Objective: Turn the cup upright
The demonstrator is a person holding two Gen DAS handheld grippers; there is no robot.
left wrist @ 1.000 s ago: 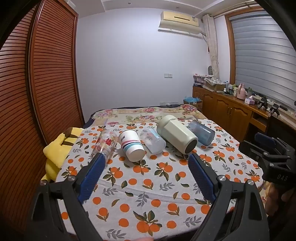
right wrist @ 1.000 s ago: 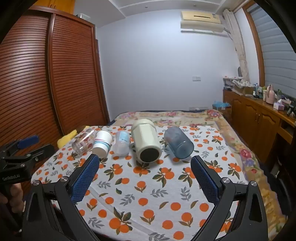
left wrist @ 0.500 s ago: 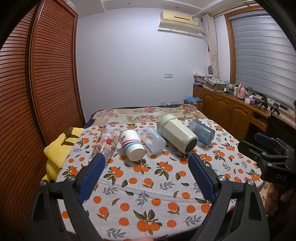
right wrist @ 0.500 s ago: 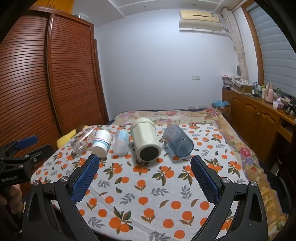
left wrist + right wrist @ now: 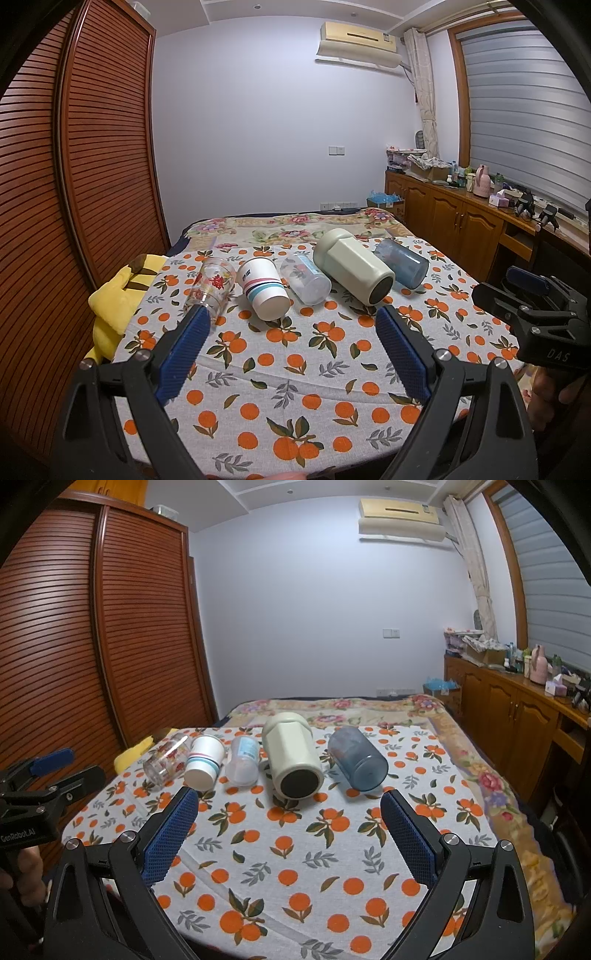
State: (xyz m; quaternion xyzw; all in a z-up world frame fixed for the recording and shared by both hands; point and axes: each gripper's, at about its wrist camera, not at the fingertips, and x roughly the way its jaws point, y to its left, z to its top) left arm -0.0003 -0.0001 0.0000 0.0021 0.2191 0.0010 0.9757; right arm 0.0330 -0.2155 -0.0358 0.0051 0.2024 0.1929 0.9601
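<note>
Several cups lie on their sides in a row on the orange-print cloth (image 5: 295,369): a clear glass with red print (image 5: 210,288), a white paper cup with stripes (image 5: 263,288), a clear plastic cup (image 5: 304,283), a large cream tumbler (image 5: 352,271) and a blue translucent cup (image 5: 402,263). In the right wrist view they are the glass (image 5: 167,760), paper cup (image 5: 204,761), plastic cup (image 5: 242,760), tumbler (image 5: 293,760) and blue cup (image 5: 357,762). My left gripper (image 5: 291,328) is open and empty, short of the row. My right gripper (image 5: 288,808) is open and empty, short of the tumbler.
A yellow plush (image 5: 118,299) lies at the cloth's left edge. A slatted wooden wardrobe (image 5: 74,184) stands on the left. A wooden cabinet (image 5: 461,221) with clutter runs along the right wall. A floral bedspread (image 5: 295,229) lies behind the cups.
Both grippers have shifted only slightly; the cups have not moved and both grippers stay open.
</note>
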